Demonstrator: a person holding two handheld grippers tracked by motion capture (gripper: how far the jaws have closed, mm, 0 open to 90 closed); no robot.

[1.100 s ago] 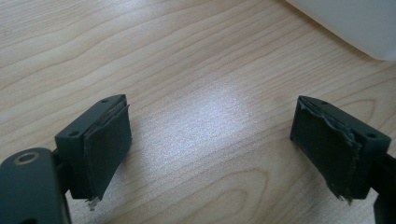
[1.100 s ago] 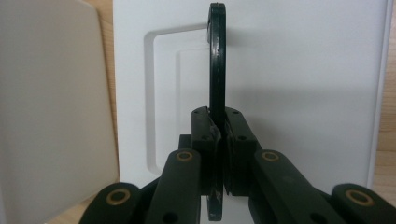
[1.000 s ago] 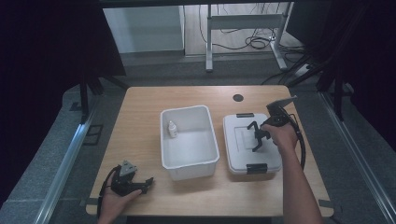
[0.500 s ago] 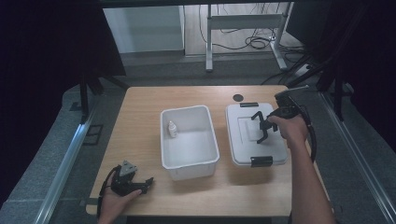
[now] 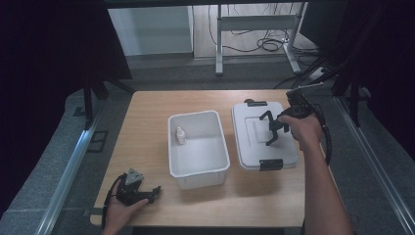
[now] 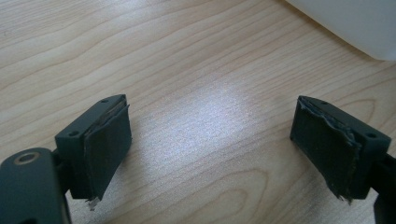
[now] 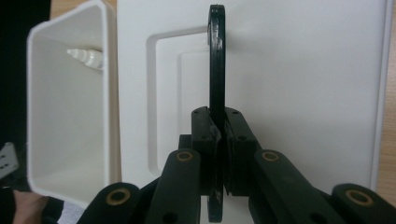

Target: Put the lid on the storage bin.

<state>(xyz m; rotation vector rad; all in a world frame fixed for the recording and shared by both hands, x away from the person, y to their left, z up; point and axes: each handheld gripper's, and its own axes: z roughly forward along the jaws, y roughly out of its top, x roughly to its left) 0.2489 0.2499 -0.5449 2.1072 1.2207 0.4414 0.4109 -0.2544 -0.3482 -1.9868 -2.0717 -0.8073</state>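
A white lid (image 5: 254, 139) with black latches is over the right side of the table. My right gripper (image 5: 270, 129) is shut on its black handle, and the lid looks raised off the wood. In the right gripper view the thin handle (image 7: 215, 60) stands edge-on, pinched between the pads of my right gripper (image 7: 218, 126), above the lid (image 7: 303, 84). A white open bin (image 5: 200, 178) stands at the table's middle with a small white bottle (image 5: 180, 135) inside. My left gripper (image 5: 154, 193) rests open at the front left. Bare wood lies between the pads of my left gripper (image 6: 210, 144).
The bin's rim (image 7: 109, 93) and the bottle (image 7: 86, 56) lie left of the lid in the right gripper view. A corner of the bin (image 6: 355, 23) shows beyond my left gripper. Dark curtains flank the table, and a metal stand with cables (image 5: 254, 29) is behind it.
My right gripper has risen with the lid, which now sits farther back in the picture and covers part of the table's dark hole. The left hand has stayed still.
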